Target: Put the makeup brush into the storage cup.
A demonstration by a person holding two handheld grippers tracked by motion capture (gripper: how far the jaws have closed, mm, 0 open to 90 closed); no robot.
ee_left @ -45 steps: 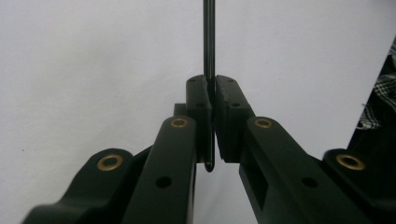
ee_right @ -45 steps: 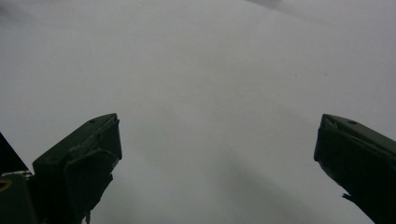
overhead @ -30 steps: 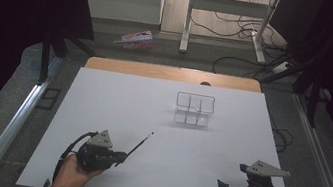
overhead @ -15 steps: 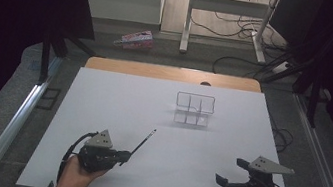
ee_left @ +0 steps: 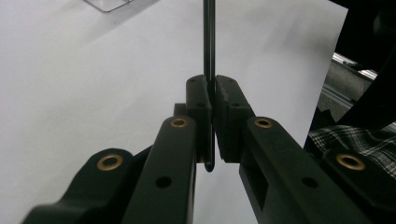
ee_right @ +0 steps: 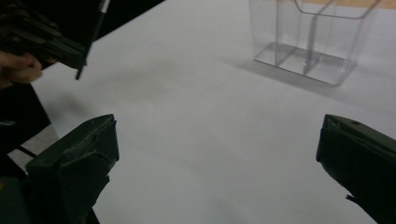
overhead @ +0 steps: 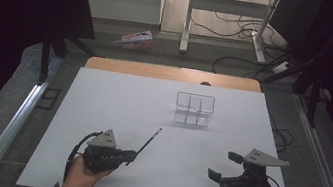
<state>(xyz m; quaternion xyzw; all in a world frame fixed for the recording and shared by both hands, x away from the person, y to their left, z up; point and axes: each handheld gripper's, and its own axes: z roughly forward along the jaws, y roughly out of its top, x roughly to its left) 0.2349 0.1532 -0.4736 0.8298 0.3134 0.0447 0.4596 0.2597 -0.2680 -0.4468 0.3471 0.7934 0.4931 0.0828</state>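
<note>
My left gripper (overhead: 130, 156) is shut on a thin black pen (overhead: 149, 142), which sticks out up and to the right over the white table (overhead: 117, 101). In the left gripper view the pen (ee_left: 208, 42) runs straight up from between the closed pads (ee_left: 199, 100). My right gripper (overhead: 223, 167) hovers at the front right, jaws wide apart and empty; its view has the two fingertips (ee_right: 91, 140) far apart. A clear plastic organizer (overhead: 194, 109) with compartments stands at the middle back, also clear in the right gripper view (ee_right: 310, 39).
A wooden strip (overhead: 172, 73) borders the table's far edge. On the floor beyond lie a pink-and-white packet (overhead: 135, 39), a desk frame (overhead: 227, 17) and cables. Metal rails (overhead: 13, 120) run along both sides of the table.
The right gripper has risen slightly and shifted a little. The left gripper with the pen has stayed in place.
</note>
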